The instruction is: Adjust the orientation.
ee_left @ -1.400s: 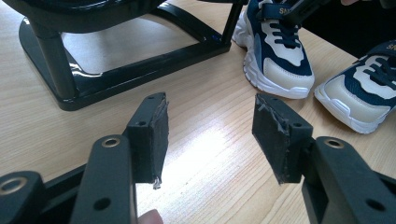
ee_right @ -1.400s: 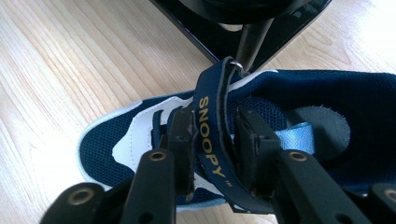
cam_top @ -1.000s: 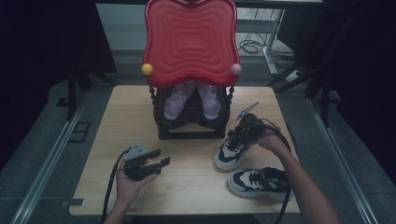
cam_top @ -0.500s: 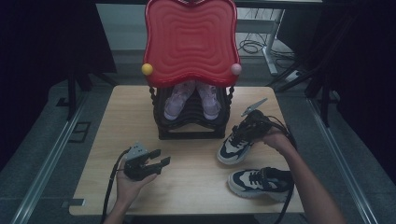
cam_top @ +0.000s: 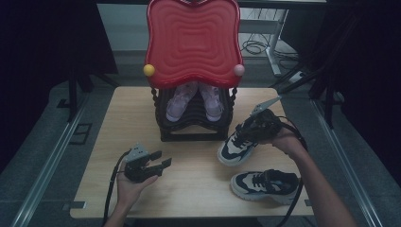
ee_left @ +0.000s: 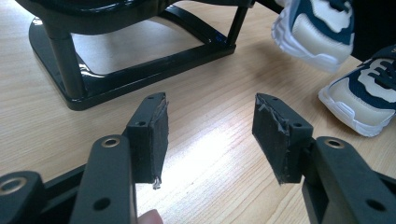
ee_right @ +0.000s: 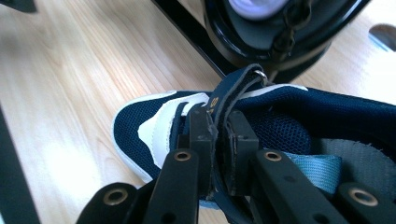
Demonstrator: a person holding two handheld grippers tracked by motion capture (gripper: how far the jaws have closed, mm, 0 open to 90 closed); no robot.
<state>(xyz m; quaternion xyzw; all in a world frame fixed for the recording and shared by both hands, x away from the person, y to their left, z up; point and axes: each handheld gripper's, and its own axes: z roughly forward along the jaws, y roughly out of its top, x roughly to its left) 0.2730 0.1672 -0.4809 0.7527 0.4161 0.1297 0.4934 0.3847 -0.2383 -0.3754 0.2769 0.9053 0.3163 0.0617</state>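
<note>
Right tool [ee_right: 215,140] clamped on sneaker strap [ee_right: 229,93]; left tool [ee_left: 208,135] apart; pink shoes [cam_top: 195,100] in black rack [cam_top: 194,130].

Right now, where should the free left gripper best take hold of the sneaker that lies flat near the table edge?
Probably the heel collar of the flat sneaker, coming from above: its opening faces up, giving a thin rim for open jaws. The left gripper is empty.

Both grippers are black, with screw holes along the jaws. The left gripper [cam_top: 158,163] carries a grey three-cornered plate and trails a black cable. The forearms are bare.
</note>
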